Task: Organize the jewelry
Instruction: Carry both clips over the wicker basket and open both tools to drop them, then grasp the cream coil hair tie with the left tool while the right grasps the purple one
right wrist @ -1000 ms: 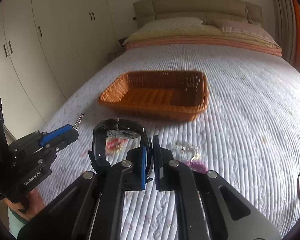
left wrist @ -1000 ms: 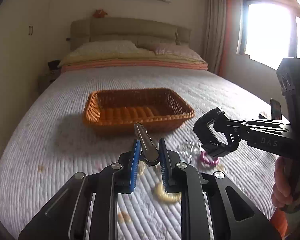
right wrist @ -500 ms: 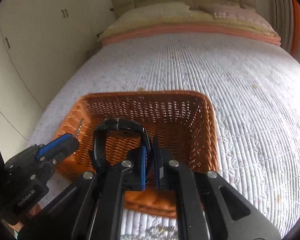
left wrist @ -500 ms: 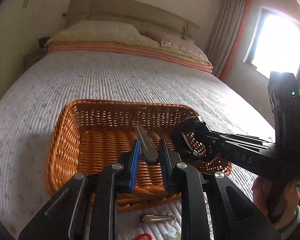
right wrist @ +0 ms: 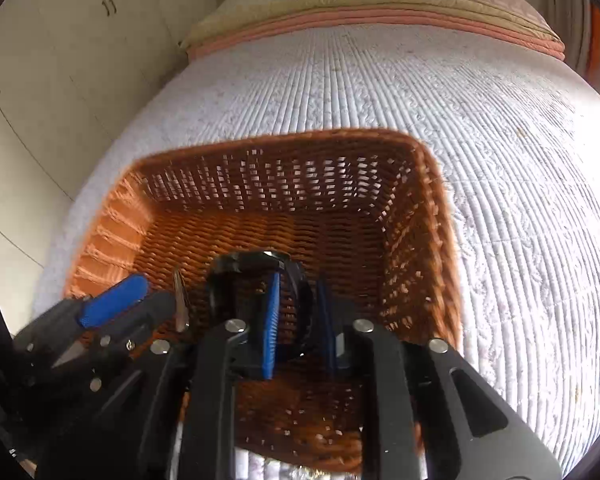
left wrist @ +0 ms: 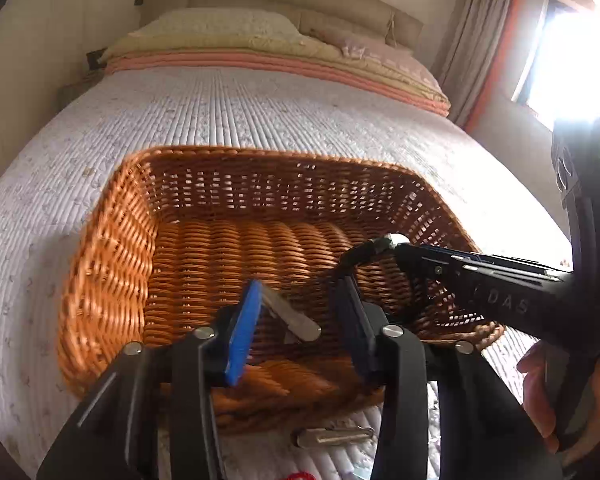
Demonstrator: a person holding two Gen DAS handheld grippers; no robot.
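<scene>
Hair clip (left wrist: 290,316), silver, lay loose between the wide-spread fingers of the left gripper (left wrist: 300,322) above the wicker basket (left wrist: 112,240); right gripper (right wrist: 296,320), narrowly parted, flanked a black watch (right wrist: 256,266) over the basket on the quilted bed (left wrist: 260,112).

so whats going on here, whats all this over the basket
A person holds a gripper in each hand over the wicker basket on the bed. The left gripper is open, and a silver clip lies tilted between its fingers, apparently just let go. The right gripper is slightly open around a black watch, above the basket floor. Another silver clip and a red item lie on the bed outside the basket.
</scene>
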